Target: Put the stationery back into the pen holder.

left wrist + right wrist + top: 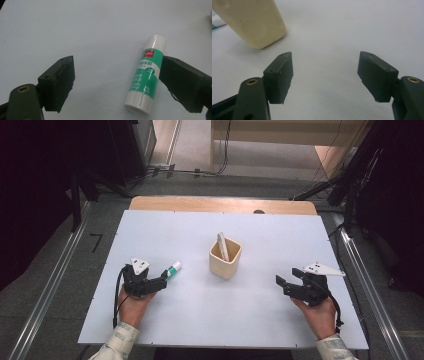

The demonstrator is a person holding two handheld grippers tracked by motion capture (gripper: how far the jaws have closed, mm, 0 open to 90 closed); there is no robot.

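Both grippers wide open: left gripper (117, 82) straddles glue stick (146, 75), right gripper (325, 77) empty

Lab-like recording room: white table (150, 235), floor cables (190, 171), dark stands (75, 195).

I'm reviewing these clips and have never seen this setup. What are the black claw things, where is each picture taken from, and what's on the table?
A person holds a two-jaw hand tool in each hand: the left gripper and the right gripper. One camera looks down from above; the other two ride on the grippers, looking along their black jaws. On the white table lie a green-and-white glue stick and a cream cup with a white stick-like item in it. Both grippers are open; the glue stick lies between the left one's jaws, not yet gripped.
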